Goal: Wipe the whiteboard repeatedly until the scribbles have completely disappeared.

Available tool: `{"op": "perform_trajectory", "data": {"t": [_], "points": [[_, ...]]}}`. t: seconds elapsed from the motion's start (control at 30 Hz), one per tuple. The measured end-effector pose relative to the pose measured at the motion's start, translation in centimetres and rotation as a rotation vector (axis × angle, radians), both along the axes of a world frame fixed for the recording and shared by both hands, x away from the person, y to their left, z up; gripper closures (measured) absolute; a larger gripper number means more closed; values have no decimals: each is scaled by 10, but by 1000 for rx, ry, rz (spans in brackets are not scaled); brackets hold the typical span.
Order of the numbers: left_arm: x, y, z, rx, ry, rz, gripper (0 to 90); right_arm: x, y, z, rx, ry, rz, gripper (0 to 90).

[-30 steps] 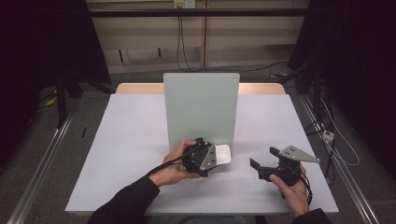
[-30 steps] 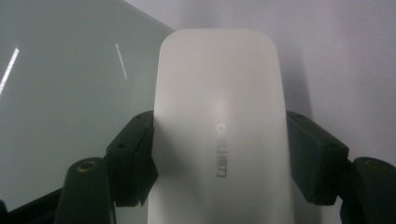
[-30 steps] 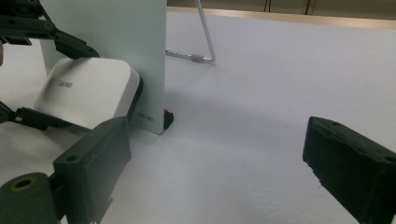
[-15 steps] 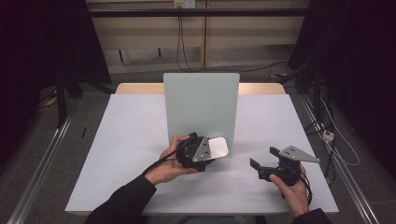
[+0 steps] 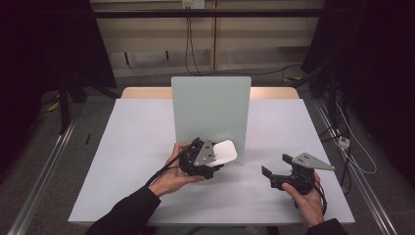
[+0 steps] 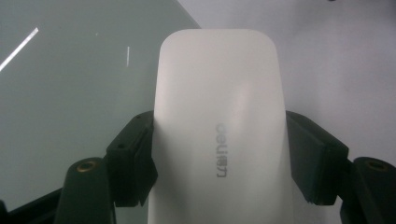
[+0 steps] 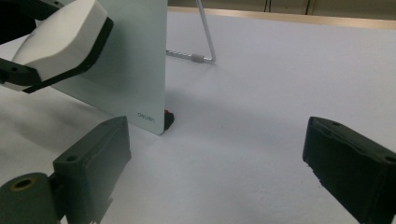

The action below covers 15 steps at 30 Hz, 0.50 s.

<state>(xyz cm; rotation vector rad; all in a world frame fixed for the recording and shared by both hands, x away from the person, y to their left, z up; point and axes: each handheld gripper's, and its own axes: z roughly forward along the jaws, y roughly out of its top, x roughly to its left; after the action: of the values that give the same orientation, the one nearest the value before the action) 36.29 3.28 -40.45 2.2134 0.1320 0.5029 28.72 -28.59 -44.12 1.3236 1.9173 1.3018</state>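
Observation:
A white eraser (image 5: 224, 151) with grey lettering on its back is clamped between the black jaws of my left gripper (image 5: 215, 159). It hangs just above the table, close in front of the lower right part of an upright pale green board (image 5: 210, 107). In the left gripper view the eraser (image 6: 219, 130) sits between both pads of the left gripper (image 6: 219, 156), with the board (image 6: 70, 93) behind on the left. My right gripper (image 5: 276, 165) rests at the front right, open with nothing between its jaws. From the right gripper (image 7: 217, 154) I see the eraser (image 7: 60, 37) before the board (image 7: 135, 70).
The board stands mid-table on a thin wire stand (image 7: 205, 46) with a small red-and-black foot (image 7: 168, 116). The light grey tabletop (image 5: 132, 142) stretches to both sides. Dark curtains, cables and metal rails surround the table.
My left gripper has lifted the eraser a little off the table and carried it toward the board's face. The right gripper has stayed where it was.

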Motion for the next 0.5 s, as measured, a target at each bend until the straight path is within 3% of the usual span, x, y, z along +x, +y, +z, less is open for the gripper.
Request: {"op": "perform_trajectory", "data": {"t": [0.5], "points": [[7,32,7,-107,137,51,311,3,2,-1,8,9,-1,76]]}}
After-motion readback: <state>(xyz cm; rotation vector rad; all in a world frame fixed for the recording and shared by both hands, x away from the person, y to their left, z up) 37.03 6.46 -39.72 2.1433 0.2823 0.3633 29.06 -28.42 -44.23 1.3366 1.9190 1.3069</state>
